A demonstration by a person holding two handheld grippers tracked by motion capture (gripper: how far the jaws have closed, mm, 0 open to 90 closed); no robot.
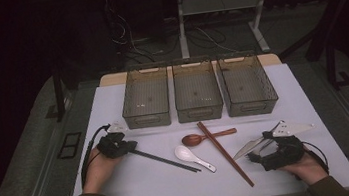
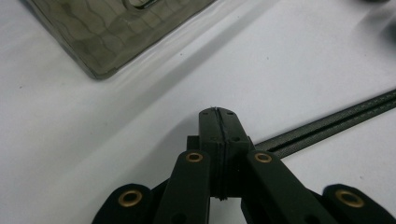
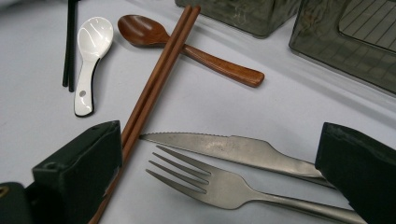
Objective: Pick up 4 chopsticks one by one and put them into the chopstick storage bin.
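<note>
The left tool (image 1: 127,147) is sitting at the left of the worktop (image 1: 112,103) with its jaws pressed fully together; in the left gripper view the black chopsticks (image 2: 327,128) are running out from behind the closed jaws, so whether they are pinched or just lying alongside cannot be told. The right tool (image 3: 219,177) is standing wide, its jaws straddling the fork (image 3: 210,182) and the knife (image 3: 224,147), touching neither. The risk here is that closing would be catching both pieces at once, or squeezing one and kicking the other sideways, since they are lying just beside each other. The brown chopsticks (image 3: 159,74) are passing right by the left jaw of that tool, so a sloppy close is likely dragging them too, and they are resting across the wooden spoon (image 3: 196,51), which would then roll. The white spoon (image 1: 192,157) is lying near the tip of the black chopsticks and could get swept if those are lifted at a slant. Flat metal on a smooth worktop is probably slipping out of a shallow pinch. The three bins (image 1: 199,106) are waiting at the far side, well apart from the cutlery, so a loose grip is risking a drop on the way.
</note>
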